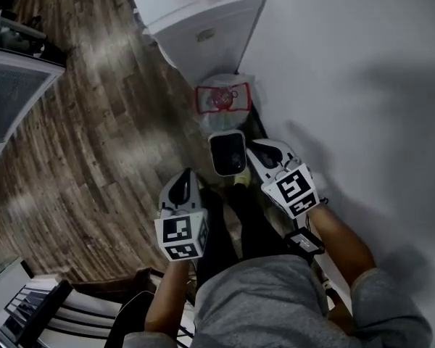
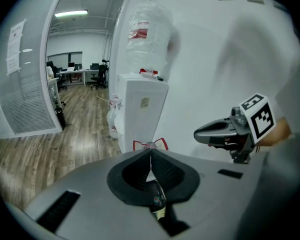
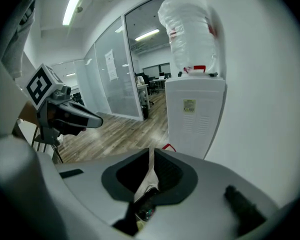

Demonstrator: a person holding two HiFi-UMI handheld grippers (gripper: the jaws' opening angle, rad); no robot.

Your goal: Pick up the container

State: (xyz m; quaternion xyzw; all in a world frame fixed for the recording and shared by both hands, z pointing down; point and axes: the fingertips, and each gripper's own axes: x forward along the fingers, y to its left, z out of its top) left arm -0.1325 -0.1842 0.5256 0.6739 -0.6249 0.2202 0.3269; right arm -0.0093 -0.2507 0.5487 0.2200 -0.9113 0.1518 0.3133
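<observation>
A small white-rimmed container [image 1: 227, 153] with a dark inside stands on the wooden floor next to the white wall. My right gripper [image 1: 259, 149] is shut, with nothing in it, and its tip is just right of the container's rim. My left gripper [image 1: 183, 182] is also shut and holds nothing, a little below and left of the container. In the left gripper view the jaws [image 2: 150, 151] meet in a thin line, and the right gripper [image 2: 205, 133] shows beside them. The right gripper view shows its jaws [image 3: 151, 151] closed too, with the left gripper [image 3: 92, 120] at the left.
A clear plastic bag with red print [image 1: 221, 98] lies just beyond the container. Behind the bag stands a white water dispenser [image 1: 203, 20] with a bottle [image 2: 150, 34] on top. The person's dark trouser legs [image 1: 239, 223] are under the grippers. A glass partition [image 2: 25, 84] is at the left.
</observation>
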